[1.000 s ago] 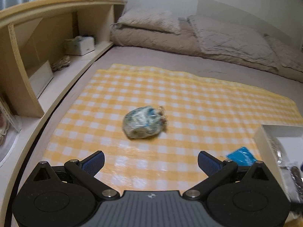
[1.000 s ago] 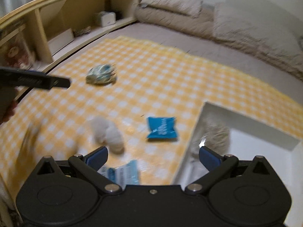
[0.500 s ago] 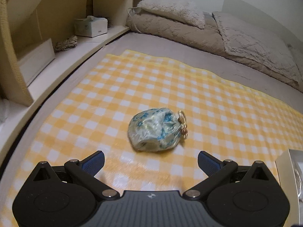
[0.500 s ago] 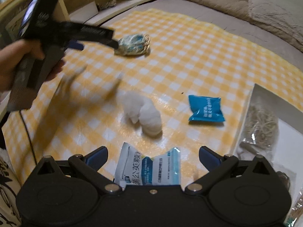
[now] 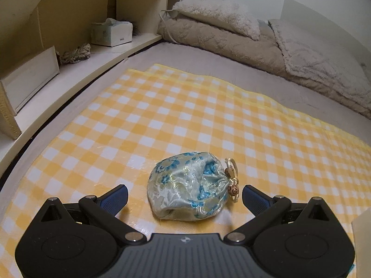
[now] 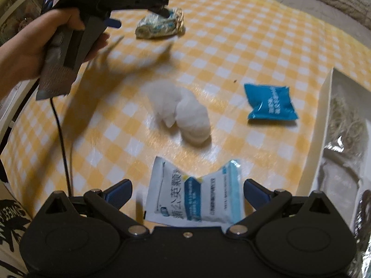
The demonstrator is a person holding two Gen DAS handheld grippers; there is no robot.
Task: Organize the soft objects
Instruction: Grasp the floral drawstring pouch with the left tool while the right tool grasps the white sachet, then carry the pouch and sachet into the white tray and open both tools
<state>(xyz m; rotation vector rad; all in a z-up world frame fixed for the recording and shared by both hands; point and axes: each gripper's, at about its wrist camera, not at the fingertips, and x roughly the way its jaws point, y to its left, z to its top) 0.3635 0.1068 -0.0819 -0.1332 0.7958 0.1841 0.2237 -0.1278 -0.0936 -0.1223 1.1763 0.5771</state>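
Left gripper [image 5: 185, 195] gapes wide around a shiny, blue-flowered brocade drawstring pouch [image 5: 189, 188], low centre on the glossy yellow-checked cloth [image 5: 208, 120]; right gripper [image 6: 187, 191] likewise spread over a crinkled white sachet [image 6: 194, 197].

Dim, warm indoor light fills both fisheye views, with corners darkened to black and straight lines bowed toward the edges. The left wrist view is sharp. The checked cloth [image 5: 208, 120] shows pale glare patches. The right wrist view is smeared by motion blur, strongest around the white bundle [image 6: 183, 113], with soft shadows falling on the cloth.
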